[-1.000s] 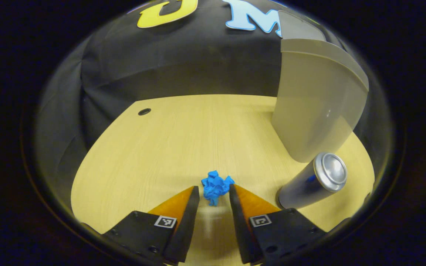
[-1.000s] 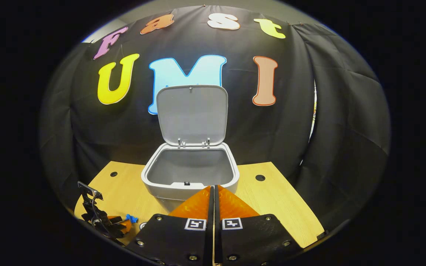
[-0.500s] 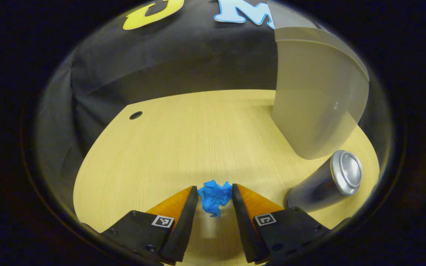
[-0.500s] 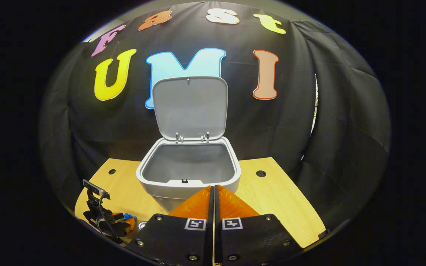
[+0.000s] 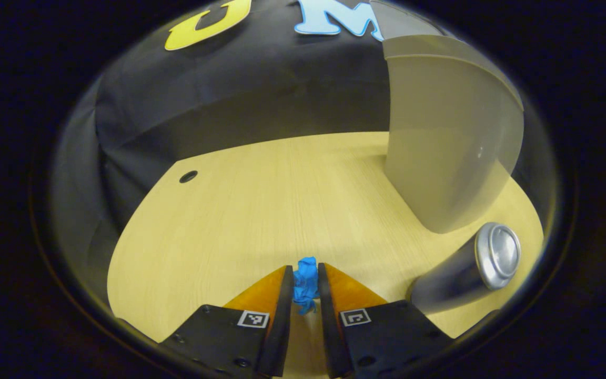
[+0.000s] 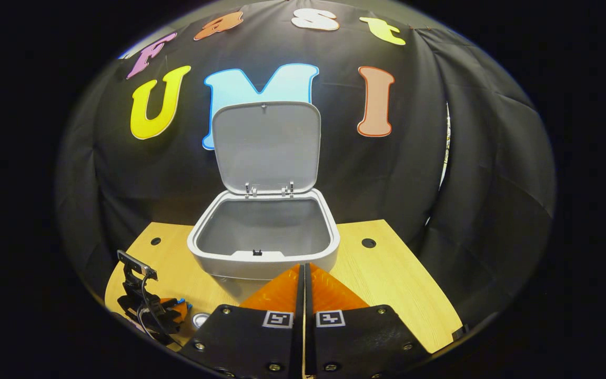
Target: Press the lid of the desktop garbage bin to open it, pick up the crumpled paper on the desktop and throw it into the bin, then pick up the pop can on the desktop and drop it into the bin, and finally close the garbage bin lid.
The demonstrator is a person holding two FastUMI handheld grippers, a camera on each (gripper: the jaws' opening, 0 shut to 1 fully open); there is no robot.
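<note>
In the left gripper view the blue crumpled paper [image 5: 305, 284] is squeezed between both fingers of my left gripper [image 5: 303, 281], low over the wooden desktop [image 5: 282, 200]. The silver pop can [image 5: 466, 266] stands just to the right, in front of the grey bin's wall [image 5: 450, 142]. In the right gripper view the grey bin [image 6: 263, 237] stands with its lid [image 6: 266, 147] upright and its inside empty. My right gripper [image 6: 303, 273] hovers shut in front of the bin's front rim, holding nothing. The left gripper [image 6: 163, 313] shows at lower left with the can's top [image 6: 200, 319] beside it.
Black cloth walls close the desk at the back and both sides. Cable holes sit in the desktop at far left [image 6: 155, 241] and right [image 6: 369, 243] of the bin. Bare wood lies to the right of the bin [image 6: 387, 284].
The left gripper's fingers closed from a wide gap onto the blue paper, pressing it narrow. The right gripper view drifted slightly, with the bin sitting a little lower and nearer.
</note>
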